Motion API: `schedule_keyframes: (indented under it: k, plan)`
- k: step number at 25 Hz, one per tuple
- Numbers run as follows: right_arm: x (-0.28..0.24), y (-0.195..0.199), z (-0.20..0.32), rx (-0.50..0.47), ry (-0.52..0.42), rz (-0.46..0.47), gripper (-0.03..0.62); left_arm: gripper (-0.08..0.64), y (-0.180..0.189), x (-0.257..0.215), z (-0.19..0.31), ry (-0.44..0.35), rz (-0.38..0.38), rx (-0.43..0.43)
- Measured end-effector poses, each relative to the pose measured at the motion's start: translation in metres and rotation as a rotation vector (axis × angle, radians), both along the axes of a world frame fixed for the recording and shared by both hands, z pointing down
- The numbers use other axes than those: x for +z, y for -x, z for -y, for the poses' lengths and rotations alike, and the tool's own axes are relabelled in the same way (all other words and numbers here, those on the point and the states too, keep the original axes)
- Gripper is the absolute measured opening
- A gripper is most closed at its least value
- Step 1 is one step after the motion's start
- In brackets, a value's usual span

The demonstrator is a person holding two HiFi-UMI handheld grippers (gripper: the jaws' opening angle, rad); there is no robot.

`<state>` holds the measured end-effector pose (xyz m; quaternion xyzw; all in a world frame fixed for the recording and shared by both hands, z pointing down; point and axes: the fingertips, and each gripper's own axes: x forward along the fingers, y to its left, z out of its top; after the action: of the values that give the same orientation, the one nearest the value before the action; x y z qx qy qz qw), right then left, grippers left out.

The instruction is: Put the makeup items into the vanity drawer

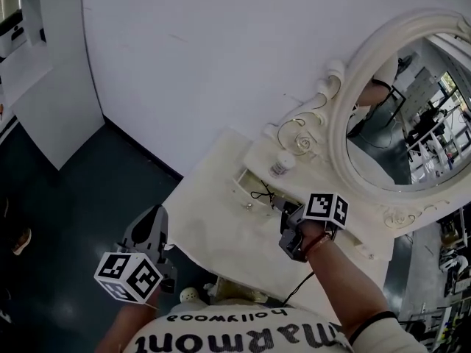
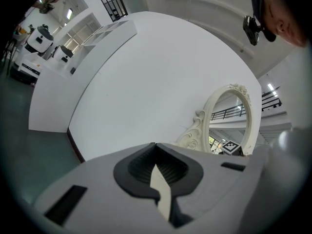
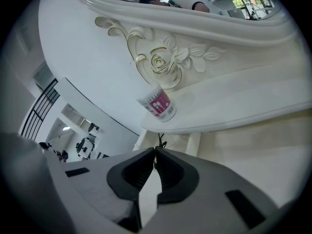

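Observation:
A cream vanity [image 1: 213, 223] stands against the wall, with a small drawer [image 1: 245, 179] open under its raised shelf. A thin black cord [image 1: 260, 193] lies partly in that drawer. My right gripper [image 1: 285, 210] is at the drawer's near side, jaws closed on the cord's end; the strands [image 3: 159, 143] stick out from the right gripper [image 3: 155, 152] tips. A small white jar with a pink label [image 1: 280, 165] [image 3: 157, 103] stands on the shelf above the drawer. My left gripper [image 1: 156, 213] [image 2: 155, 147] is shut and empty, held off the vanity's left side over the dark floor.
An oval mirror in a carved cream frame [image 1: 412, 116] [image 2: 229, 121] rises at the back of the vanity. A white wall [image 1: 206, 57] runs behind it. Dark floor [image 1: 66, 204] lies to the left, with white cabinets [image 1: 44, 87] beyond.

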<state>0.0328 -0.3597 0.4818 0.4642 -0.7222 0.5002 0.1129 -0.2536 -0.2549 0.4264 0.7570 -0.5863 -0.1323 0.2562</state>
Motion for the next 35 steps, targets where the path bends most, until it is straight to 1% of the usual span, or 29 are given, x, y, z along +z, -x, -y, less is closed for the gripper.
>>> schedule_keyframes:
  k: [4, 9, 15, 20, 25, 29, 35]
  plan:
    - [0.001, 0.003, 0.005, -0.032, -0.002, -0.018, 0.037, 0.008, -0.001, -0.002, -0.007, -0.004, 0.005, -0.029]
    - [0.003, 0.007, 0.007, -0.086, -0.005, -0.05, 0.038, 0.008, 0.004, -0.017, -0.02, -0.021, 0.015, -0.092]
    - [0.009, 0.003, 0.013, -0.092, 0.014, -0.055, 0.038, 0.008, 0.011, -0.025, -0.031, -0.031, 0.024, -0.157]
    - [0.01, 0.004, 0.012, -0.094, 0.027, -0.056, 0.038, 0.008, 0.008, -0.031, -0.038, -0.036, 0.034, -0.175]
    - [0.019, 0.003, 0.012, -0.105, 0.049, -0.093, 0.038, 0.008, 0.006, -0.03, -0.044, -0.029, 0.036, -0.183]
    - [0.025, 0.001, 0.013, -0.105, 0.069, -0.113, 0.038, 0.008, 0.01, -0.029, -0.049, -0.024, 0.039, -0.195]
    - [0.03, 0.003, 0.01, -0.13, 0.086, -0.142, 0.038, 0.008, 0.015, -0.03, -0.052, -0.026, 0.044, -0.2]
